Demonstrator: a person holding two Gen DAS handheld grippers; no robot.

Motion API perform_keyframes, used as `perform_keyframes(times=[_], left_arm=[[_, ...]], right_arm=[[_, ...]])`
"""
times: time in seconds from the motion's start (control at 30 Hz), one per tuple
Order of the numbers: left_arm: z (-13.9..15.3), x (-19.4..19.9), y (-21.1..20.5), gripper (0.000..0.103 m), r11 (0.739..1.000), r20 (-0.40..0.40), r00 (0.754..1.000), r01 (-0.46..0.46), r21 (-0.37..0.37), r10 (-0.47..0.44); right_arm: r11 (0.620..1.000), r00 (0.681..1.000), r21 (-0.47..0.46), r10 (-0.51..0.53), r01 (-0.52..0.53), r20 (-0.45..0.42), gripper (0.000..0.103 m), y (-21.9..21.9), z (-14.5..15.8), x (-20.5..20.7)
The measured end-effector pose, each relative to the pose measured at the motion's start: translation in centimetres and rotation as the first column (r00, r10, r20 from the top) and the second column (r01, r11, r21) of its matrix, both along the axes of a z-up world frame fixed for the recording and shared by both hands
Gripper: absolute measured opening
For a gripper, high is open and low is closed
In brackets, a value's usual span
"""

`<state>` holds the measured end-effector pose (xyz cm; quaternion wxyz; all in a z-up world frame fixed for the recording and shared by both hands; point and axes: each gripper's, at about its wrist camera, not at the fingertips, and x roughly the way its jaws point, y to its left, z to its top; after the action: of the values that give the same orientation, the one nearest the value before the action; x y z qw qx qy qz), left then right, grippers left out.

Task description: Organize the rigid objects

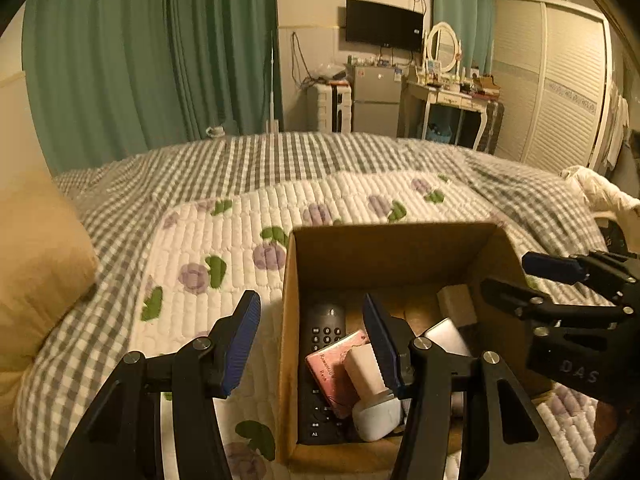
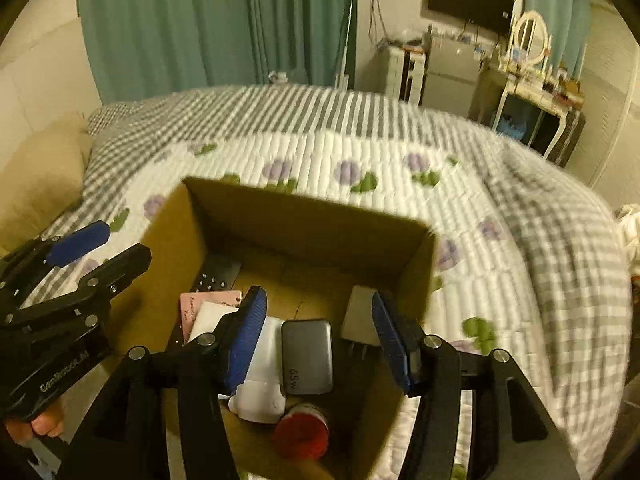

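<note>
An open cardboard box (image 1: 392, 248) (image 2: 304, 220) stands on the quilted bed. It holds a black remote (image 1: 324, 332), a pink booklet (image 1: 334, 364), a white bottle-like object (image 1: 372, 392) (image 2: 264, 384), a grey 65W charger (image 2: 306, 356), a white adapter (image 2: 360, 316) and a red-capped item (image 2: 302, 432). My left gripper (image 1: 312, 344) is open and empty, straddling the box's left wall. My right gripper (image 2: 316, 340) is open and empty over the box's inside; it shows in the left wrist view (image 1: 516, 276) at the box's right side.
The bed has a white floral quilt (image 1: 248, 232) over a grey checked cover. A beige pillow (image 1: 36, 256) lies at left. Green curtains, a wall TV (image 1: 384, 26), a small fridge, a dressing table and a white wardrobe stand beyond the bed.
</note>
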<state>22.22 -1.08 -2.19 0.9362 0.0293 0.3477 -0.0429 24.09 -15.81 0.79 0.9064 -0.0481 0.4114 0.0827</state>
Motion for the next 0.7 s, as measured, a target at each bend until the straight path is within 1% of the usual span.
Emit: perform_keyframes(times=[0.13, 0.23, 0.33, 0.43, 0.47, 0.5, 0.53, 0.57, 0.6, 0.63, 0.67, 0.7], left_arm=[[3.3, -2.2, -0.2, 0.056, 1.0, 0.058, 0.998, 0.005, 0.001, -0.005], [5.8, -4.2, -0.2, 0.056, 1.0, 0.105, 0.994, 0.004, 0.005, -0.004], [8.7, -6.9, -0.2, 0.056, 1.0, 0.171, 0.985, 0.005, 0.005, -0.006], [11.5, -10.2, -0.3, 0.056, 1.0, 0.243, 0.97, 0.008, 0.004, -0.009], [12.0, -11.0, -0.2, 0.062, 1.0, 0.26, 0.965, 0.011, -0.001, -0.011], [12.5, -11.8, -0.2, 0.067, 1.0, 0.276, 0.961, 0.013, -0.007, -0.011], [12.8, -12.6, -0.1, 0.077, 1.0, 0.294, 0.956, 0.011, -0.015, -0.006], [13.0, -13.5, -0.1, 0.086, 1.0, 0.318, 0.948, 0.002, -0.024, 0.006], [13.0, -14.1, 0.0, 0.089, 1.0, 0.332, 0.943, -0.005, -0.031, 0.015], [12.7, -14.8, 0.1, 0.093, 0.999, 0.346, 0.938, -0.01, -0.036, 0.022], [12.4, -15.1, 0.2, 0.096, 0.999, 0.351, 0.936, -0.016, -0.038, 0.029], [12.0, -15.4, 0.4, 0.098, 0.999, 0.355, 0.934, -0.024, -0.043, 0.038]], right_arm=[[1.0, 0.998, 0.005, -0.002, 0.002, 0.056, 0.055, -0.1, 3.4, -2.6], [1.0, 0.993, -0.005, 0.001, 0.0, 0.114, 0.055, 0.1, 6.5, -5.3], [1.0, 0.982, -0.016, 0.006, -0.003, 0.188, 0.055, 0.1, 10.0, -8.7], [1.0, 0.968, -0.007, 0.002, 0.0, 0.249, 0.055, -0.3, 12.6, -11.6], [1.0, 0.962, 0.0, -0.004, 0.004, 0.275, 0.055, -0.5, 13.5, -12.7], [1.0, 0.955, 0.008, -0.009, 0.007, 0.295, 0.059, -0.6, 14.1, -13.6], [1.0, 0.947, 0.022, -0.017, 0.01, 0.32, 0.063, -0.8, 14.7, -14.6], [0.999, 0.94, 0.039, -0.023, 0.01, 0.339, 0.072, -0.9, 15.0, -15.3], [0.998, 0.932, 0.058, -0.03, 0.009, 0.361, 0.082, -1.1, 15.2, -16.0], [0.997, 0.92, 0.083, -0.037, 0.005, 0.39, 0.085, -1.2, 15.2, -16.9], [0.996, 0.913, 0.093, -0.042, 0.004, 0.406, 0.091, -1.4, 15.0, -17.5], [0.995, 0.906, 0.1, -0.05, 0.008, 0.42, 0.093, -1.5, 14.6, -18.0]])
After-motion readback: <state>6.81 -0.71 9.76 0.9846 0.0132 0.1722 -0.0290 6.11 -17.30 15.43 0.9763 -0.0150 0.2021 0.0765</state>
